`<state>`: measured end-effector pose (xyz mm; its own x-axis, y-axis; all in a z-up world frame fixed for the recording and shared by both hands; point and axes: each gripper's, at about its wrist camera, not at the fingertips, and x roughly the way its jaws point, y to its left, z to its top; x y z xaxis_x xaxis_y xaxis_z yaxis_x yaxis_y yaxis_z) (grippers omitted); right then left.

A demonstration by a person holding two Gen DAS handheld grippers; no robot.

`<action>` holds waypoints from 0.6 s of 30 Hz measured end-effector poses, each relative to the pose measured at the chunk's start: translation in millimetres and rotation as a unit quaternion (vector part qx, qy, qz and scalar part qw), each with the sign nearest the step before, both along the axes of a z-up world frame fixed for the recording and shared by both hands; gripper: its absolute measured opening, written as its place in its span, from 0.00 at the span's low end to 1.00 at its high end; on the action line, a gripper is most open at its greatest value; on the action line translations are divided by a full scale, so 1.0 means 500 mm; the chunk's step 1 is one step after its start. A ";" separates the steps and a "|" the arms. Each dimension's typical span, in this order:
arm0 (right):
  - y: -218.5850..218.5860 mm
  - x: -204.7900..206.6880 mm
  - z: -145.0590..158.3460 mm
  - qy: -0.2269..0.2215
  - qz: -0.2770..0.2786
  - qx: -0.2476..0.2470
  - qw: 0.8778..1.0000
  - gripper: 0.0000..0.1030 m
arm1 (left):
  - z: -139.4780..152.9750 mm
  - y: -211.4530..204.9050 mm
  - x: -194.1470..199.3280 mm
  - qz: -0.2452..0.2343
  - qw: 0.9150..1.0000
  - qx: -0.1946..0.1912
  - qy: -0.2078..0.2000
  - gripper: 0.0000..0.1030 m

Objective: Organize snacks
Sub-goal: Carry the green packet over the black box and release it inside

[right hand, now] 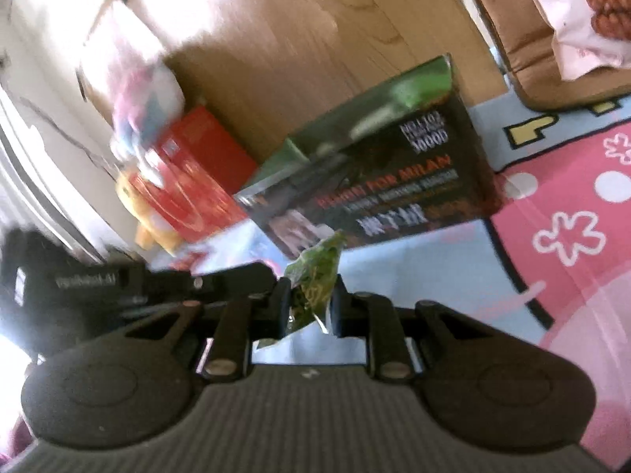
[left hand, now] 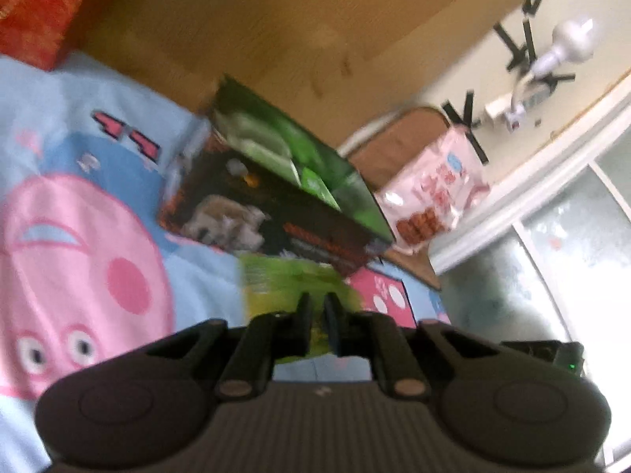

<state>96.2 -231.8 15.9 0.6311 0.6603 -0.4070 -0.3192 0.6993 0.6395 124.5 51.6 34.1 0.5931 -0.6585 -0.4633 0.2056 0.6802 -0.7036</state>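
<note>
While both views smear with motion blur, I can make out that each hand-held gripper is pinched narrow on a green snack packet. My left hand-held gripper (left hand: 315, 311) grips the flat edge of a yellow-green packet (left hand: 288, 280) at lower centre of its view, and my right hand-held gripper (right hand: 309, 301) clamps a crumpled green packet (right hand: 315, 272) at the centre of its view; I cannot tell whether these are two packets or two ends of one. Just beyond, a dark box (left hand: 276, 213) with a green side lies on the cartoon play mat (left hand: 79, 236) spread over the wooden floor (left hand: 276, 19). A pink snack bag (left hand: 434, 193) leans by a brown board at right of the left view, and a red box (right hand: 193, 181) sits at left of the right view, beside the dark box. I judge the step in hand to be carrying the green packet toward the grouped snacks. To do it well, I should slow down so the blur clears, keep both grips steady so the thin foil does not slip or tear, bring it low next to the dark box, and let go only once it rests on the mat.
</note>
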 end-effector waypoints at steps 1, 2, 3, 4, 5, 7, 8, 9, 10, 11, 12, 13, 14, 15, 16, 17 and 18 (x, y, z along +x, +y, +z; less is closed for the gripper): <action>-0.005 0.000 0.007 -0.003 -0.008 0.006 1.000 0.22 | 0.004 0.012 -0.003 0.009 1.000 -0.001 -0.002 0.29; -0.011 0.002 0.012 -0.003 -0.012 0.016 1.000 0.22 | 0.006 0.024 -0.007 0.019 1.000 -0.001 -0.001 0.50; -0.019 0.004 0.015 0.000 -0.014 0.034 0.999 0.22 | 0.009 0.033 -0.010 0.028 1.000 -0.003 0.001 0.59; -0.026 0.005 0.015 0.003 -0.014 0.050 0.999 0.22 | 0.011 0.043 -0.013 0.033 0.999 -0.008 -0.001 0.63; -0.029 0.007 0.016 0.005 -0.014 0.065 0.998 0.22 | 0.014 0.046 -0.014 0.030 0.999 -0.013 -0.003 0.63; -0.029 0.013 0.018 0.012 -0.009 0.091 0.996 0.22 | 0.019 0.043 -0.010 0.020 0.999 -0.027 -0.005 0.61; -0.027 0.016 0.018 0.018 -0.001 0.103 0.994 0.22 | 0.023 0.037 -0.007 0.013 0.999 -0.031 -0.008 0.55; -0.023 0.021 0.019 0.023 0.006 0.115 0.993 0.22 | 0.029 0.030 -0.001 0.002 0.999 -0.034 -0.012 0.48; -0.018 0.026 0.022 0.026 0.012 0.121 0.992 0.22 | 0.037 0.020 0.006 -0.008 0.999 -0.032 -0.016 0.32; -0.010 0.031 0.031 0.023 0.016 0.119 0.992 0.22 | 0.047 0.012 0.012 -0.012 0.999 -0.025 -0.022 0.31; -0.004 0.036 0.042 0.014 0.012 0.109 0.994 0.22 | 0.058 0.007 0.019 -0.010 0.999 -0.015 -0.031 0.30; 0.001 0.043 0.057 -0.001 0.010 0.097 0.995 0.22 | 0.074 0.003 0.032 -0.009 0.999 -0.007 -0.043 0.27; 0.003 0.053 0.070 -0.012 0.008 0.091 0.996 0.22 | 0.087 0.001 0.045 -0.009 0.999 -0.001 -0.051 0.23; 0.003 0.065 0.083 -0.021 0.004 0.087 0.996 0.22 | 0.102 -0.002 0.066 -0.005 0.998 0.009 -0.058 0.21; 0.005 0.079 0.095 -0.031 -0.001 0.081 0.996 0.23 | 0.114 -0.007 0.085 -0.004 0.998 0.021 -0.062 0.18; 0.010 0.094 0.106 -0.044 -0.004 0.069 0.997 0.23 | 0.121 -0.013 0.103 -0.005 0.997 0.030 -0.065 0.18; 0.017 0.107 0.116 -0.060 -0.009 0.047 0.997 0.24 | 0.126 -0.023 0.123 -0.006 0.997 0.042 -0.068 0.19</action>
<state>149.9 -223.4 73.8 0.6840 0.6794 -0.2656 -0.3842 0.6450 0.6605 186.2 40.2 96.9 0.6458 -0.6287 -0.4333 0.3034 0.7321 -0.6099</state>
